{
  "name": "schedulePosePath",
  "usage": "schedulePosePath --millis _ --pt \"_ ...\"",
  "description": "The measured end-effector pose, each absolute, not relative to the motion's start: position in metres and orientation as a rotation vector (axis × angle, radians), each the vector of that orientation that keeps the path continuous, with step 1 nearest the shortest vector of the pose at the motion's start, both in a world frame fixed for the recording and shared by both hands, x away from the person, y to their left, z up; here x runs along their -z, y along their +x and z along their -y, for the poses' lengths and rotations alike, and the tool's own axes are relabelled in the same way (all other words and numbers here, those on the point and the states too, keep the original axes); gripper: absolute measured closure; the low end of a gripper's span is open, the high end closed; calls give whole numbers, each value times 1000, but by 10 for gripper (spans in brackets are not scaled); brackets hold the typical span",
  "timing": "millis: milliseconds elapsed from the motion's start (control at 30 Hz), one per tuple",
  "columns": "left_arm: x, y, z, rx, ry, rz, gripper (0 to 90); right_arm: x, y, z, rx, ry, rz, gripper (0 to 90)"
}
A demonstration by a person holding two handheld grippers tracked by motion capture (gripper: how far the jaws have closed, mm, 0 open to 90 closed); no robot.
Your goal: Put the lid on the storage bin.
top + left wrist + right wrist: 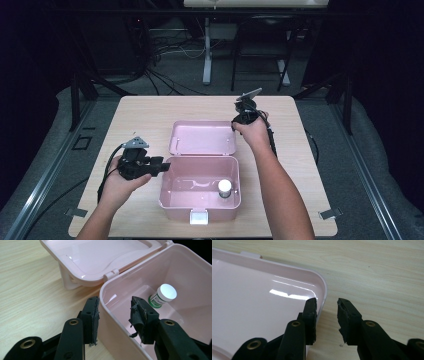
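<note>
A: Both grippers open? Where's the box?

B: Yes. Left gripper (pixel 113 312) straddles the pink box (pixel 117 322) wall, pads apart, not pressing. Right gripper (pixel 327 315) straddles the open lid (pixel 262 305) edge, no squeeze. Bottle (pixel 162 295) stands inside the box.

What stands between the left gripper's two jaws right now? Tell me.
The pink box's side wall runs through the left gripper's gap, one jaw outside and one inside it, pads apart from it, in the left gripper view.
</note>
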State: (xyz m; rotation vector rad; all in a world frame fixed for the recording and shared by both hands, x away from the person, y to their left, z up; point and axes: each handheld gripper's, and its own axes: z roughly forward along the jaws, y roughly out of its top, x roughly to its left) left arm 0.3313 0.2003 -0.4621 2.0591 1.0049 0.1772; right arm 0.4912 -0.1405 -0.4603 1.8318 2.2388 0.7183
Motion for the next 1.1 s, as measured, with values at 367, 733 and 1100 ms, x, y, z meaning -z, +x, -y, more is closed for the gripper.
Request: schedulePosePath --millis 367,733,1100 --pt "463 332 -201 -171 2057 -1016 591 465 493 134 -704 1884 -2254 796" --pt "464 332 -200 -165 2062 -1014 599 466 492 133 -710 1903 -2250 817" --pt "463 332 -200 -171 2060 -1015 620 461 490 135 -749 1893 -2240 821"
